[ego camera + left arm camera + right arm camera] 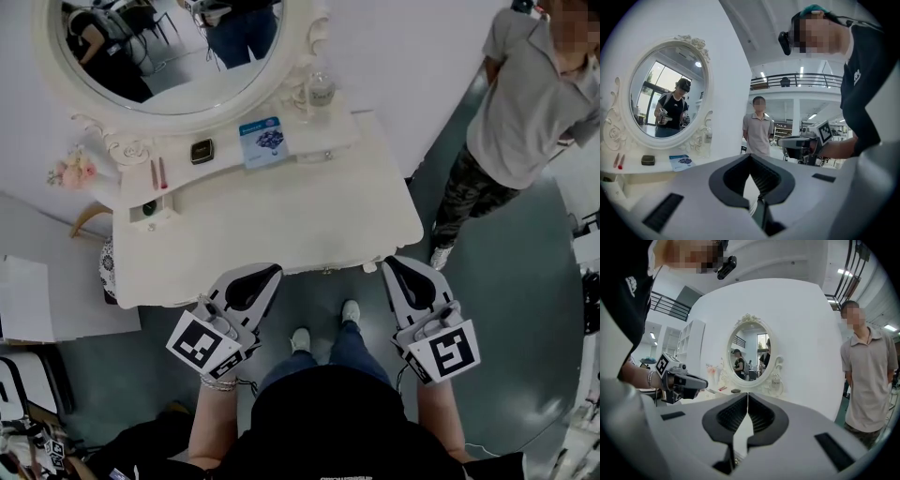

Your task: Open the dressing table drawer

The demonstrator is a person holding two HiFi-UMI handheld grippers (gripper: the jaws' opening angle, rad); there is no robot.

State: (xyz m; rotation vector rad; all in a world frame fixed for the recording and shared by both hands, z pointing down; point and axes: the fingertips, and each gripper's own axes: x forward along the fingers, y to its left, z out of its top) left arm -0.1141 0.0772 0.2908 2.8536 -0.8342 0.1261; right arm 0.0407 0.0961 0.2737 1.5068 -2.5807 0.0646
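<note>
Though smooth-topped, the white dressing table (281, 225) curves.

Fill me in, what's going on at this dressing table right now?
A person stands facing the white dressing table with a gripper in each hand. The left gripper and right gripper are both shut with nothing between their jaws, and both are held near the table's front edge. No drawer shows pulled out, so the opening has not begun. A bystander stands off to the right.
</note>
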